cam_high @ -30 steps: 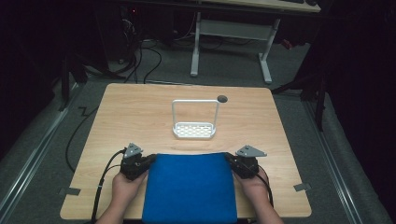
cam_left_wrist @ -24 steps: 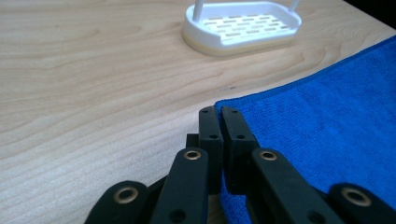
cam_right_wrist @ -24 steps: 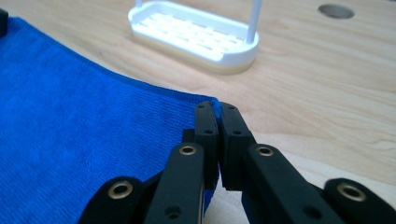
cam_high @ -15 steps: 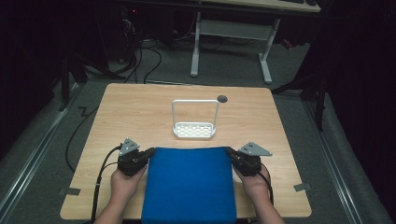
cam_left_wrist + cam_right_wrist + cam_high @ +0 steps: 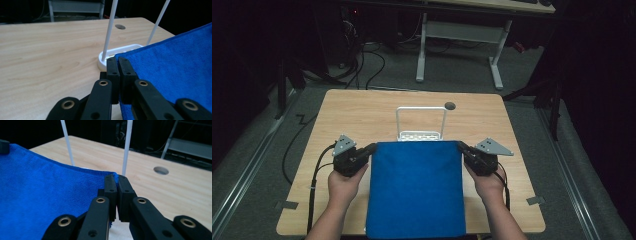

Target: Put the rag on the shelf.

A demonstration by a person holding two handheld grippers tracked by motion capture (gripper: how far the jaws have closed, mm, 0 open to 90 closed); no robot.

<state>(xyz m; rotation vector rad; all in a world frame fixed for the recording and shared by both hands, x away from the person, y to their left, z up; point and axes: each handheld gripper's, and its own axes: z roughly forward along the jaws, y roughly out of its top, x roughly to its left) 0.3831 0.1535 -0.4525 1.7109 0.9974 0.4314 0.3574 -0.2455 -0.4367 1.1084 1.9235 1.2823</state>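
Nearest the person, two hands come in from the table's near edge, each bearing a gripper. The left gripper [image 5: 371,148] is clamped on the far left corner of a blue cloth [image 5: 416,190], and in its own view the black jaws meet tight over the cloth's edge. The right gripper [image 5: 460,146] pinches the far right corner in the same way, a sliver of blue caught between its jaws. The cloth is stretched flat between them, its near end hanging past the near edge of the wooden table [image 5: 362,115]. Just beyond the cloth's far edge stands a white rack [image 5: 421,122] with a thin upright hoop; the cloth appears to cover part of its base, though whether they touch is hard to tell. Farther on, a round hole [image 5: 450,105] sits in the tabletop.
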